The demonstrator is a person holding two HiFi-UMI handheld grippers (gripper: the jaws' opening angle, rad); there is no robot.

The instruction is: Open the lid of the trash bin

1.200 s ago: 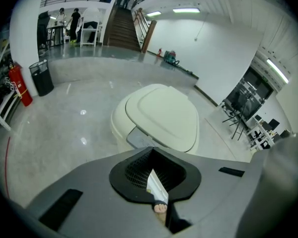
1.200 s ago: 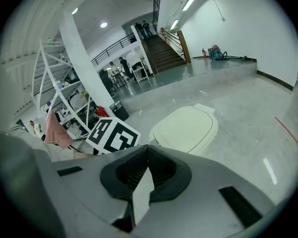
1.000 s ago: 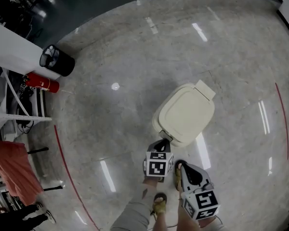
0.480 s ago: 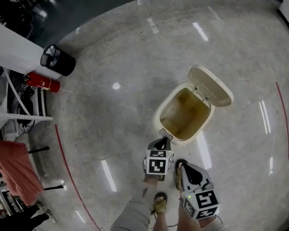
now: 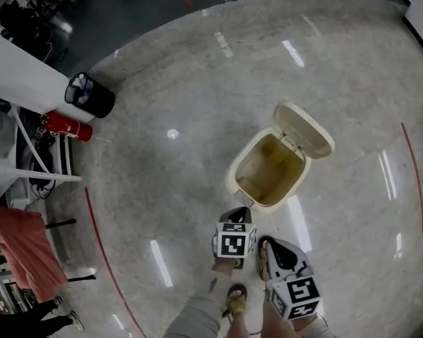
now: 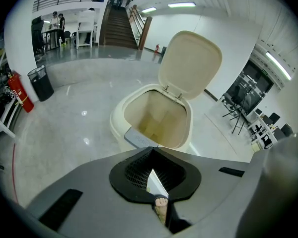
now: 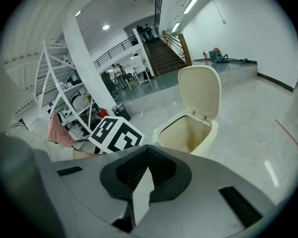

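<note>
A cream trash bin [image 5: 241,166] stands on the polished floor with its lid [image 5: 307,129] swung up and back, so the bare inside shows. The left gripper view has the lid [image 6: 190,64] upright behind the open bin [image 6: 120,118]. A grey push button [image 6: 138,138] sits on the bin's near rim. My left gripper [image 5: 236,214] is shut, its tip just short of that button, and its jaws [image 6: 151,151] hold nothing. My right gripper [image 5: 276,249] hangs shut a little nearer to me and to the right, pointing at the bin [image 7: 188,133].
A black waste bin [image 5: 90,95], a red fire extinguisher [image 5: 67,127] and a white rack [image 5: 28,167] stand at the far left, with a reddish cloth [image 5: 17,248] below them. Red floor lines [image 5: 102,259] curve on both sides. A sandalled foot [image 5: 234,298] is under the grippers.
The bin's lid has sprung from shut to fully open. The left gripper's tip has drawn back slightly from the bin's front; the right gripper has barely moved.
</note>
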